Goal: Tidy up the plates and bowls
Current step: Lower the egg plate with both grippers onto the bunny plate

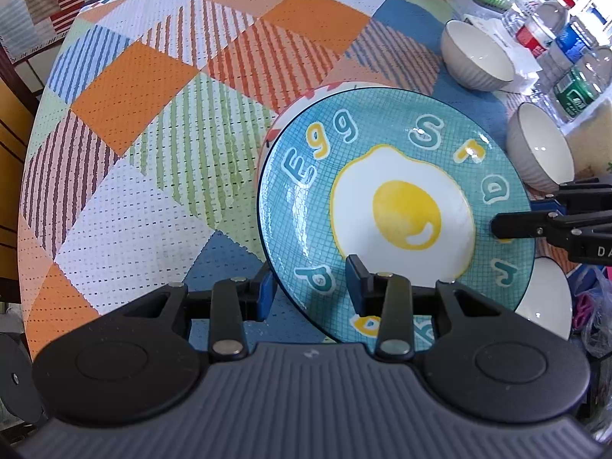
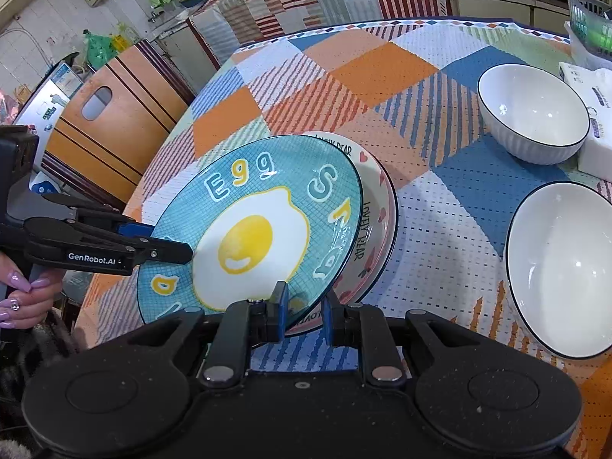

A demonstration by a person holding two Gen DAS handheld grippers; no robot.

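Note:
A blue plate (image 1: 401, 176) with a fried-egg picture and yellow-and-white letters is held tilted between both grippers. My left gripper (image 1: 310, 288) is shut on its near rim, and it shows in the right wrist view as the left gripper (image 2: 168, 243) clamped on the plate's left edge. My right gripper (image 2: 305, 311) is shut on the blue plate's (image 2: 264, 199) near rim. Right under it lies a white-and-pink "Lovely Bear" plate (image 2: 376, 206), mostly covered. I cannot tell whether the two plates touch.
Three white ribbed bowls stand to the right: one far (image 1: 478, 57), one middle (image 1: 539, 149), one near (image 1: 547, 302). Water bottles (image 1: 550, 34) and a tissue pack (image 2: 593, 114) crowd the right edge. The checked tablecloth (image 1: 153, 153) stretches left. A person's hand (image 2: 23, 298) grips the left handle.

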